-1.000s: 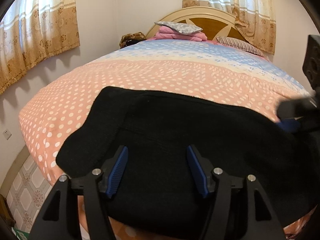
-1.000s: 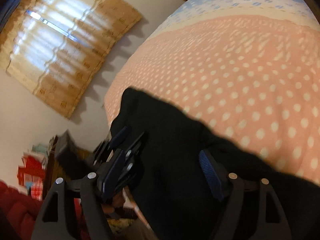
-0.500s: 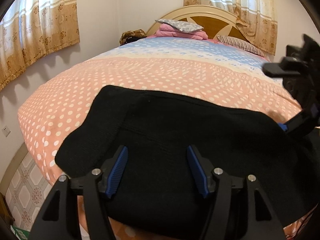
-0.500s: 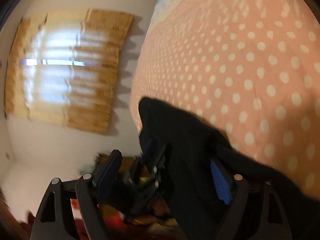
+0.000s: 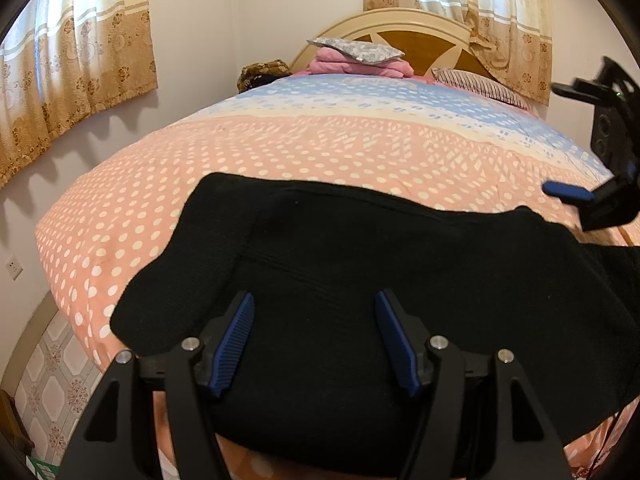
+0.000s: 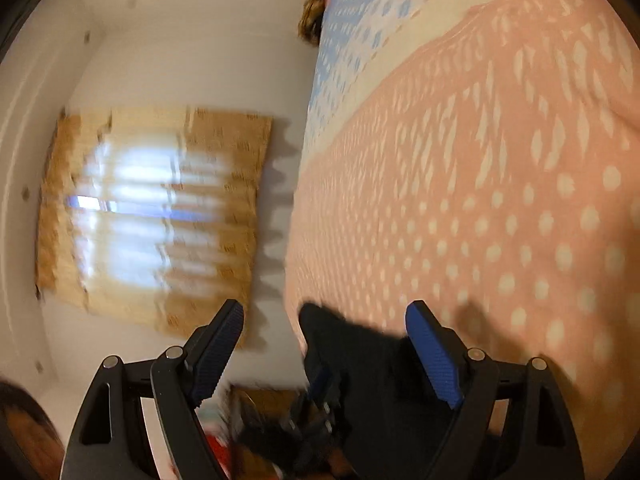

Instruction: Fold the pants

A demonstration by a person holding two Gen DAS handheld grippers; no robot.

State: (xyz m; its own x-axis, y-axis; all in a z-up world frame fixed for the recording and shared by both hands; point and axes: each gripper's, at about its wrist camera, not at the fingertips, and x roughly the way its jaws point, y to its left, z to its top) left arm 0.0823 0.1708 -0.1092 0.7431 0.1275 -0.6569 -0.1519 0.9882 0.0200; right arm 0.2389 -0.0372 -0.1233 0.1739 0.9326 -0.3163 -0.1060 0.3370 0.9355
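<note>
Folded black pants (image 5: 360, 280) lie across the near edge of the bed, and a corner of the pants (image 6: 360, 360) shows low in the right wrist view. My left gripper (image 5: 316, 324) stands open just over their near part, blue pads apart and not pinching the cloth. My right gripper (image 5: 570, 140) is at the right edge of the left wrist view, rolled so one finger is above the other, clear of the pants' right end. In its own view the right gripper (image 6: 326, 332) is open with nothing pressed between the pads. The left gripper (image 6: 320, 404) appears blurred below it.
The bed cover (image 5: 280, 152) is pink with white dots, blue farther back. Pillows and a pink blanket (image 5: 356, 58) are stacked at the headboard (image 5: 424, 36). Curtains (image 5: 80, 72) hang on the left wall, above tiled floor (image 5: 52, 380) at the bed's left side.
The right gripper has left the pants' right end, risen over the bed and rolled onto its side. The left gripper and the pants have stayed put.
</note>
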